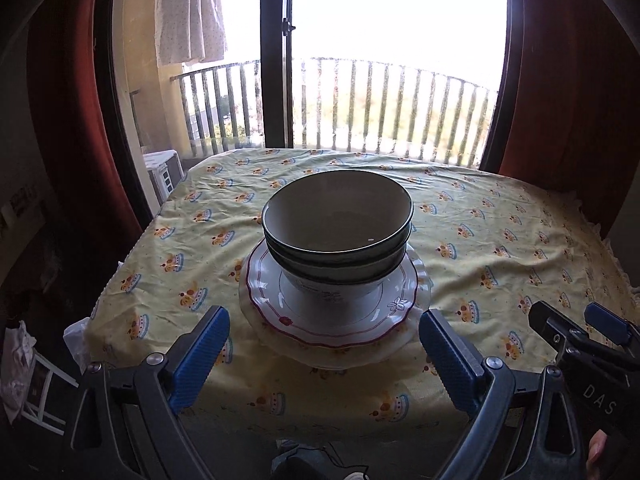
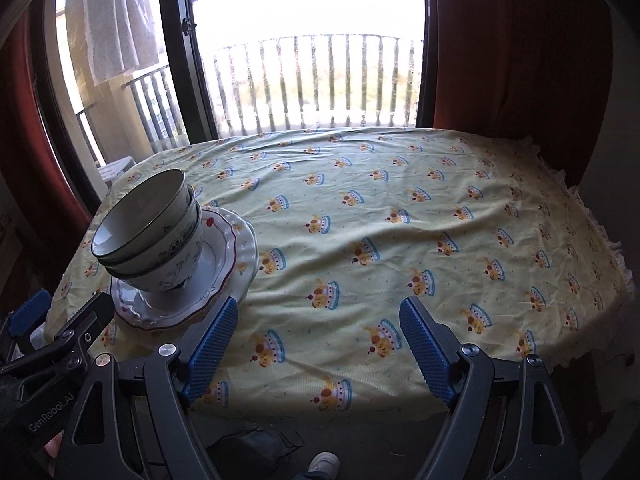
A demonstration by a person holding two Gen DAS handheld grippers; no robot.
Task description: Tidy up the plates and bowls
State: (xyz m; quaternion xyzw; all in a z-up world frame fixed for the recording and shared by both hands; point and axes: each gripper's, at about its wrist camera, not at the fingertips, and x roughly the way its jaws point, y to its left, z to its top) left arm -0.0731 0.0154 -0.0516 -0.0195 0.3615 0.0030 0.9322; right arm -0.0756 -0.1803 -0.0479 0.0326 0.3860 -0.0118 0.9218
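Left wrist view: both grippers, left gripper point(image 1: 324, 344) and right gripper point(image 2: 318, 344), are hovering spread and empty near stacked bowls point(image 1: 338, 224) sitting on plates point(image 1: 334, 312)

The left claw point(image 1: 324, 354) has black angular arms with round silver screws at the joints and blue ribbed pads point(image 1: 200, 360) on its fingers. The right claw point(image 2: 318, 350) is built alike, black with the same blue ribbed pads point(image 2: 426, 350), and white lettering runs along both bodies. A white shoe point(image 2: 325, 463) shows below.
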